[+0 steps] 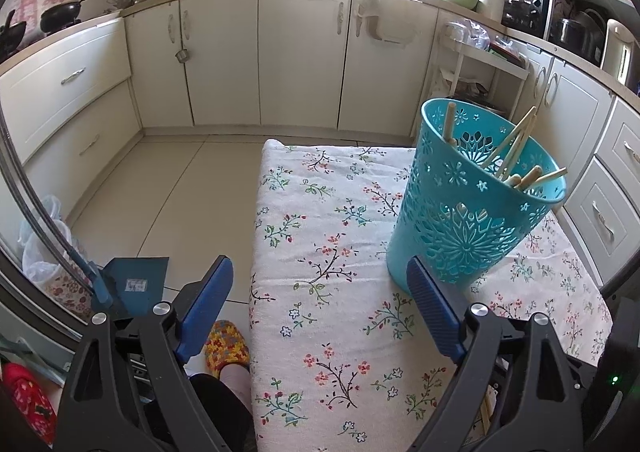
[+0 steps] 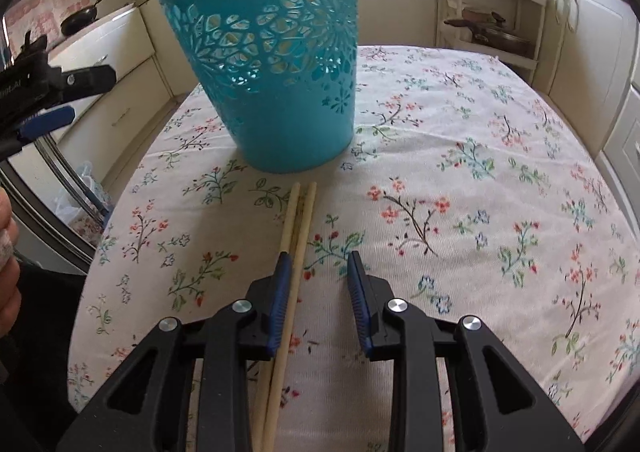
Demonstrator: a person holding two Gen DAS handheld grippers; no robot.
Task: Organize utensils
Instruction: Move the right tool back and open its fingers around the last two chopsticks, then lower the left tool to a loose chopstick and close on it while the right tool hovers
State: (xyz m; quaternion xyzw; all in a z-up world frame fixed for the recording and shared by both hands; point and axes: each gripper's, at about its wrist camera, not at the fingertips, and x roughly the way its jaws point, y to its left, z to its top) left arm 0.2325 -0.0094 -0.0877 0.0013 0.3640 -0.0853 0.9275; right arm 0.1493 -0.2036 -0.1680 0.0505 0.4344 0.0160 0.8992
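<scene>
We are holding the left gripper (image 1: 320, 288) nearest the lens, jaws wide apart and gripping nothing, above the floral tablecloth (image 1: 320, 212) just beside the teal basket (image 1: 472, 212), which is already holding several wooden utensils (image 1: 516, 156). To its right, we are straddling two chopsticks (image 2: 298, 236) with the right gripper (image 2: 318, 260), jaws apart. Closing off-centre risks catching only one stick, or rolling both away.

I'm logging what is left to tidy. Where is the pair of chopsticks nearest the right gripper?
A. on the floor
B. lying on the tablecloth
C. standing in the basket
B: the pair of chopsticks lies flat on the floral tablecloth, between the open fingers of the right gripper, short of the turquoise basket.
</scene>
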